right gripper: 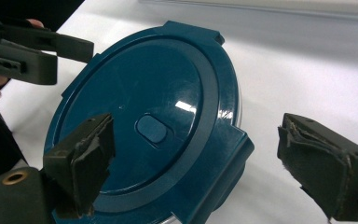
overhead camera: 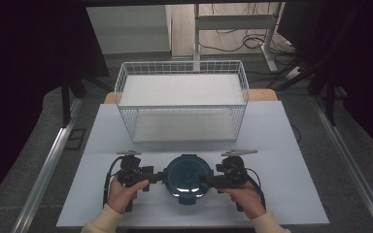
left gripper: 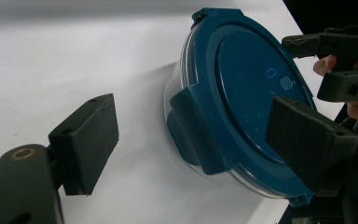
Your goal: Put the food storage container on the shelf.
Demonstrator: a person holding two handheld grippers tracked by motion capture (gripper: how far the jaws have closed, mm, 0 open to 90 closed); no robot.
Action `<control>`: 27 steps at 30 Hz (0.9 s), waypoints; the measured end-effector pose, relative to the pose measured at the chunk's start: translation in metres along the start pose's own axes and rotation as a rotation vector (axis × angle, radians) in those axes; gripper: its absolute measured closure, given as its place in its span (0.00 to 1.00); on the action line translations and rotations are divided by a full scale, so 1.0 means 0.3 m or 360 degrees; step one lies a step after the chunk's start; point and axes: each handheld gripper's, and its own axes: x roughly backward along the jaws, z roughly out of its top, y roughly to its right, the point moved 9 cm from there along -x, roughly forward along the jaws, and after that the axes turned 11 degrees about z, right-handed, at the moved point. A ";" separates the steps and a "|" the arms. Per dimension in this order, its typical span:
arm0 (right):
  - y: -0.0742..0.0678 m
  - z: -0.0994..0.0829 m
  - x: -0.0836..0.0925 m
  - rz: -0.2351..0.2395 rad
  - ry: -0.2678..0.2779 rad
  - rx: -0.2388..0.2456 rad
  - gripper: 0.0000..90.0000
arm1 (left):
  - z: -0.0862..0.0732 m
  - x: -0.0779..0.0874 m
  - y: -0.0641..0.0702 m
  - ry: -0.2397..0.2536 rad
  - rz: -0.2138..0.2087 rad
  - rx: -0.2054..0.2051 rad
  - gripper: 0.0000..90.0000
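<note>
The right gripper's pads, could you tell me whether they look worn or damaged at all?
Yes. In the right gripper view, the pads look frayed and ragged along their edges, the covering peeling. The round blue-lidded container between them looks intact.

No text, label, brand, number or sign can be read anywhere in these pictures. The blue lid [right gripper: 149,130] bears only a plain raised oval tab at its middle, with no lettering on it.
</note>
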 end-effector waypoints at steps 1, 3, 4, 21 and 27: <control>0.002 -0.002 -0.002 0.0009 0.0001 -0.0026 0.12 | -0.001 -0.002 0.000 -0.0004 -0.0007 0.0004 0.19; 0.006 -0.005 -0.007 0.0024 -0.0001 -0.0059 0.11 | -0.003 -0.010 0.001 -0.0014 -0.0042 0.0030 0.19; 0.005 -0.009 -0.011 0.0035 -0.0009 -0.0074 0.10 | -0.004 -0.013 0.003 -0.0016 -0.0062 0.0049 0.19; 0.002 -0.059 -0.063 0.0150 -0.0095 -0.0299 0.11 | -0.033 -0.078 0.024 -0.0139 -0.0264 0.0173 0.26; -0.005 -0.064 -0.063 0.0208 -0.0069 -0.0396 0.20 | -0.037 -0.080 0.046 -0.0152 -0.0309 0.0184 0.35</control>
